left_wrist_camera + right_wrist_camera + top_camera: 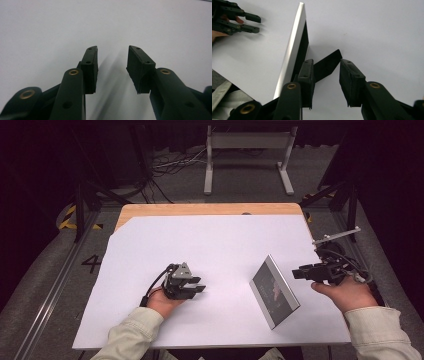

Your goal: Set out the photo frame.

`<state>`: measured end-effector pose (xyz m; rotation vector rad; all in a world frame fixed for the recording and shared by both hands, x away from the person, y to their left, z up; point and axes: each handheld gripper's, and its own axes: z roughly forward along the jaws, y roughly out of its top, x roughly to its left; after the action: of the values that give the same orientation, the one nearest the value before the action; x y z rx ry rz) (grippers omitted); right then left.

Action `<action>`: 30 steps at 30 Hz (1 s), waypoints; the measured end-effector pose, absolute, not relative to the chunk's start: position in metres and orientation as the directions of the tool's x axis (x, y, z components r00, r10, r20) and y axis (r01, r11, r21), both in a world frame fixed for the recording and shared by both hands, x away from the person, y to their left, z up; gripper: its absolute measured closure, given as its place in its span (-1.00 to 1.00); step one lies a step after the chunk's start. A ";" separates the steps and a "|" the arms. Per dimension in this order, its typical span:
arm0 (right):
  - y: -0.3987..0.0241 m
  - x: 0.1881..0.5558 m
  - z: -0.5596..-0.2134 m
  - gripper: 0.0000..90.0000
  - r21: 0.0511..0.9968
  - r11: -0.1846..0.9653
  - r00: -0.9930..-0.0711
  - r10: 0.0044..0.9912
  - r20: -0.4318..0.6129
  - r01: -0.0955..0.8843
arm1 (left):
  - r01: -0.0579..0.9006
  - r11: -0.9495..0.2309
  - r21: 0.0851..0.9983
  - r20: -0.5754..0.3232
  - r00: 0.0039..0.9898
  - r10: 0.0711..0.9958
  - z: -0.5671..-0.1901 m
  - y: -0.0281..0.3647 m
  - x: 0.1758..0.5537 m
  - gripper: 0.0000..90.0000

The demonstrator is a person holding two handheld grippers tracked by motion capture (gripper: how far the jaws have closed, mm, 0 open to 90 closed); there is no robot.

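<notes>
Picture frame (274, 291) standing propped on the white sheet (210, 245), at about 4 o'clock from the sheet's centre, picture face toward the left gripper (199, 288). Seen from behind in the right gripper view: white edge (293, 47) tilted, black back stand (327, 64) splayed out and resting on the sheet.

Right gripper (298, 272) at 3 o'clock of the frame, just beside it, jaws apart with nothing pressed between them; stand tip showing beyond the gap between the pads. Left gripper at 9 o'clock, well apart from the frame, resting on the sheet, jaws apart and empty (112, 67).

Step in hand, by judgement: frame set upright on its stand, right gripper clear of it. Next move calls for backing off toward 3 o'clock without brushing the stand or nudging the frame over.
</notes>
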<state>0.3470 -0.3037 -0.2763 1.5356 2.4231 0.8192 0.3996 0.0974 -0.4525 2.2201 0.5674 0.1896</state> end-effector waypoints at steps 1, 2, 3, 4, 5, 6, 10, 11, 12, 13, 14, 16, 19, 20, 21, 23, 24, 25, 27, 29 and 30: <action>-0.302 0.346 -0.275 0.40 0.530 0.328 -0.469 0.870 0.154 0.782 | 0.335 -0.565 0.754 -0.052 0.887 0.458 -0.453 0.097 0.400 0.35; -0.300 0.346 -0.274 0.40 0.532 0.329 -0.472 0.868 0.155 0.780 | 0.336 -0.564 0.754 -0.052 0.887 0.458 -0.453 0.098 0.400 0.35; -0.299 0.345 -0.273 0.39 0.533 0.333 -0.476 0.866 0.154 0.778 | 0.336 -0.564 0.754 -0.052 0.887 0.458 -0.453 0.098 0.400 0.35; -0.296 0.345 -0.272 0.38 0.535 0.339 -0.483 0.863 0.152 0.774 | 0.336 -0.564 0.754 -0.053 0.887 0.458 -0.453 0.098 0.400 0.35; -0.295 0.344 -0.272 0.37 0.536 0.343 -0.488 0.859 0.152 0.771 | 0.334 -0.564 0.755 -0.052 0.888 0.457 -0.453 0.098 0.400 0.35; -0.295 0.344 -0.272 0.37 0.536 0.343 -0.488 0.859 0.152 0.771 | 0.334 -0.564 0.755 -0.052 0.888 0.457 -0.453 0.098 0.400 0.35; -0.286 0.342 -0.268 0.33 0.547 0.358 -0.512 0.845 0.155 0.757 | 0.334 -0.563 0.756 -0.052 0.888 0.456 -0.453 0.098 0.400 0.35; -0.285 0.342 -0.269 0.31 0.547 0.356 -0.512 0.844 0.160 0.757 | 0.334 -0.563 0.756 -0.053 0.888 0.457 -0.453 0.098 0.400 0.35; -0.284 0.342 -0.269 0.30 0.547 0.354 -0.513 0.843 0.165 0.758 | 0.334 -0.562 0.756 -0.053 0.888 0.457 -0.453 0.098 0.400 0.35; -0.283 0.342 -0.270 0.29 0.549 0.354 -0.515 0.840 0.170 0.757 | 0.334 -0.562 0.757 -0.053 0.888 0.456 -0.453 0.098 0.400 0.34; -0.283 0.342 -0.270 0.28 0.551 0.354 -0.517 0.838 0.173 0.756 | 0.333 -0.562 0.757 -0.053 0.888 0.456 -0.453 0.098 0.400 0.34; -0.282 0.343 -0.272 0.26 0.552 0.350 -0.519 0.836 0.181 0.757 | 0.334 -0.561 0.757 -0.054 0.888 0.456 -0.453 0.098 0.400 0.34; -0.280 0.343 -0.274 0.26 0.548 0.351 -0.522 0.832 0.190 0.759 | 0.335 -0.561 0.757 -0.056 0.888 0.456 -0.453 0.098 0.400 0.34; -0.279 0.343 -0.275 0.26 0.547 0.355 -0.526 0.829 0.191 0.758 | 0.334 -0.560 0.758 -0.055 0.888 0.456 -0.453 0.098 0.400 0.34; -0.277 0.344 -0.277 0.25 0.542 0.356 -0.525 0.829 0.192 0.761 | 0.335 -0.560 0.758 -0.055 0.888 0.456 -0.453 0.098 0.400 0.34; -0.276 0.345 -0.278 0.24 0.540 0.355 -0.525 0.828 0.197 0.763 | 0.335 -0.560 0.758 -0.055 0.888 0.457 -0.452 0.098 0.400 0.34; -0.275 0.346 -0.279 0.23 0.537 0.356 -0.524 0.829 0.197 0.765 | 0.335 -0.561 0.757 -0.054 0.888 0.457 -0.452 0.098 0.400 0.34; -0.274 0.346 -0.281 0.22 0.534 0.353 -0.521 0.829 0.202 0.768 | 0.335 -0.560 0.757 -0.056 0.888 0.456 -0.453 0.098 0.400 0.34; -0.273 0.347 -0.283 0.22 0.529 0.357 -0.523 0.828 0.203 0.770 | 0.336 -0.560 0.757 -0.056 0.888 0.456 -0.453 0.098 0.400 0.34; -0.271 0.347 -0.287 0.21 0.522 0.359 -0.522 0.828 0.205 0.774 | 0.336 -0.561 0.757 -0.056 0.888 0.456 -0.453 0.098 0.400 0.33; -0.271 0.348 -0.288 0.20 0.518 0.358 -0.520 0.829 0.206 0.777 | 0.338 -0.560 0.756 -0.058 0.888 0.456 -0.453 0.098 0.400 0.33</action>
<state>0.3476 -0.2711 -0.2878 1.4897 2.5132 0.8794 0.4000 0.0978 -0.4527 2.2157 0.5674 0.1814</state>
